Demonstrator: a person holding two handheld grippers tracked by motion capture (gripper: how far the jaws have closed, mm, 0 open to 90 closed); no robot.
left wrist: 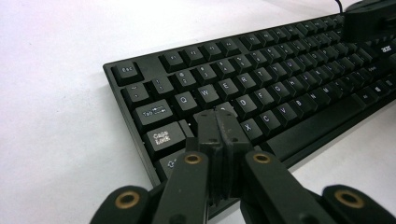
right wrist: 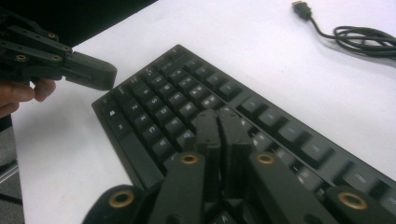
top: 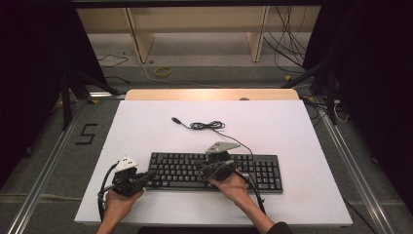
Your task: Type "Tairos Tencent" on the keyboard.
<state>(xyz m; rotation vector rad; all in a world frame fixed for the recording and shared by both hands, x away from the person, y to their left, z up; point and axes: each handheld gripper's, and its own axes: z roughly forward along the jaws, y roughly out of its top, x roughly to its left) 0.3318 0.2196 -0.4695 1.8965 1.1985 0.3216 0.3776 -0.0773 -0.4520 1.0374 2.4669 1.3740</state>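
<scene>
A black keyboard lies across the near middle of the white table. My left gripper is at the keyboard's left end. In the left gripper view its jaws are pressed together with nothing between them, and the left gripper has its tips just over the keys beside Caps Lock. My right gripper hovers over the keyboard's middle, pointing left. The right gripper is also shut and empty above the letter keys. The left gripper also appears at the upper left of the right gripper view.
The keyboard's cable lies coiled behind it, ending in a loose USB plug. Bare white table surrounds the keyboard. Beyond the table's far edge are floor cables and a wooden frame.
</scene>
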